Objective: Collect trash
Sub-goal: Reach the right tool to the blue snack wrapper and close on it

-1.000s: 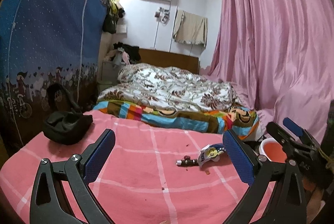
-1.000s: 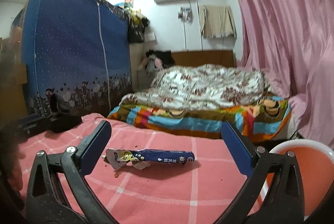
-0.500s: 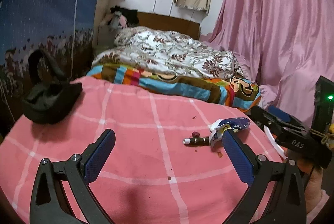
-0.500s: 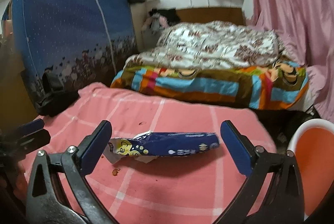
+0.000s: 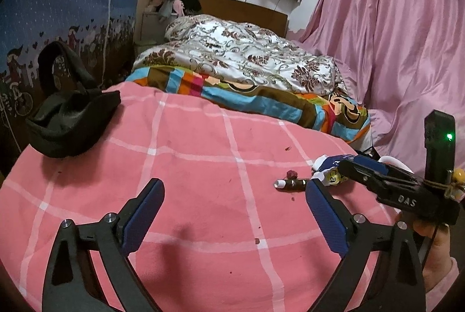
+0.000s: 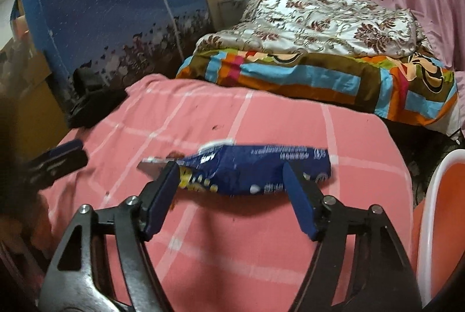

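Note:
A blue snack wrapper [image 6: 255, 166] lies on the pink checked cloth [image 6: 261, 239]. My right gripper [image 6: 231, 195] is open, its blue pads on either side of the wrapper's near edge. In the left wrist view the wrapper [image 5: 331, 169] shows at the right, partly behind the right gripper [image 5: 360, 169]. A small brown stick with a white tip [image 5: 290, 184] lies beside it, with a dark crumb [image 5: 291, 173] close by. My left gripper [image 5: 232, 213] is open and empty above the cloth [image 5: 203, 166], left of the stick.
A black bag [image 5: 66, 117] sits at the cloth's far left. An orange bin with a white rim [image 6: 441, 210] stands at the right edge. A bed with a floral quilt [image 5: 241, 56] lies beyond. A blue wardrobe [image 6: 110, 6] and a pink curtain [image 5: 392, 21] flank the room.
Both grippers have tilted down and moved forward over the cloth. The right gripper has closed in on the wrapper and its jaws have narrowed around it.

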A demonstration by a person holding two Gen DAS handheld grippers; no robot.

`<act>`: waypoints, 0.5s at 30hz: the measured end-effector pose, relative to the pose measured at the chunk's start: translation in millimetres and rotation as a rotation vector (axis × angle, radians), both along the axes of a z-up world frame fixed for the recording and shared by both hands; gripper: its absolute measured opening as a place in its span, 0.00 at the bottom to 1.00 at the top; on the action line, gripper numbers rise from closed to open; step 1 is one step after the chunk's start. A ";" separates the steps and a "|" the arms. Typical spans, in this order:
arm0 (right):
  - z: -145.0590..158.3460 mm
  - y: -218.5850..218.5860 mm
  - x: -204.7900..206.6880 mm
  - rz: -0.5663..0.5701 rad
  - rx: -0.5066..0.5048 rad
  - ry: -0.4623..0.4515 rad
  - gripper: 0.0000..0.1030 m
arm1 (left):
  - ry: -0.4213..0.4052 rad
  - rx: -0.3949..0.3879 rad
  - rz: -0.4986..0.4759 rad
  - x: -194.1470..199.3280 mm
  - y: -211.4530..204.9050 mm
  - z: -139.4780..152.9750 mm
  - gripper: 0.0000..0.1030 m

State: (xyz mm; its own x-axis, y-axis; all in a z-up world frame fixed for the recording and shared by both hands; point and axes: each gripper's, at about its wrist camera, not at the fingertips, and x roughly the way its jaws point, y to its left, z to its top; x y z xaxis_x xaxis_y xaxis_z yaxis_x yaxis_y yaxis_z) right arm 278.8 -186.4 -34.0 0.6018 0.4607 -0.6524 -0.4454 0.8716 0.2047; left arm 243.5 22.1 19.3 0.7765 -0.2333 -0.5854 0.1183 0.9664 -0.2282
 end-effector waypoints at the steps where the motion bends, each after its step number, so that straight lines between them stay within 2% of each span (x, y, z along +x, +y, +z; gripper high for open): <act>1: -1.4 -0.6 -4.3 0.016 -0.008 0.006 0.76 | 0.007 -0.004 -0.003 0.5 0.0 -0.5 0.90; 7: -9.3 0.3 -18.9 0.055 -0.080 0.012 0.75 | 0.049 0.002 -0.046 7.0 -6.6 -4.5 0.80; 10: -8.1 -3.3 -19.4 0.048 -0.068 0.015 0.75 | 0.069 0.009 -0.065 12.2 -10.7 -7.2 0.78; 13: -3.6 -10.4 -19.1 0.021 -0.049 0.003 0.75 | 0.103 -0.004 -0.092 20.2 -12.6 -11.6 0.64; 15: -2.7 -18.2 -16.6 -0.006 -0.015 0.011 0.75 | 0.119 -0.018 -0.116 26.2 -14.3 -14.3 0.60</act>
State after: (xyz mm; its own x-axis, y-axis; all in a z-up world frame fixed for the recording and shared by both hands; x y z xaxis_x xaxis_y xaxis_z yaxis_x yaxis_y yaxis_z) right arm 262.2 -204.6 -36.7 0.5975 0.4469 -0.6657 -0.4378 0.8774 0.1961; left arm 269.7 7.8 5.1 0.6695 -0.3284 -0.6663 0.2000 0.9435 -0.2642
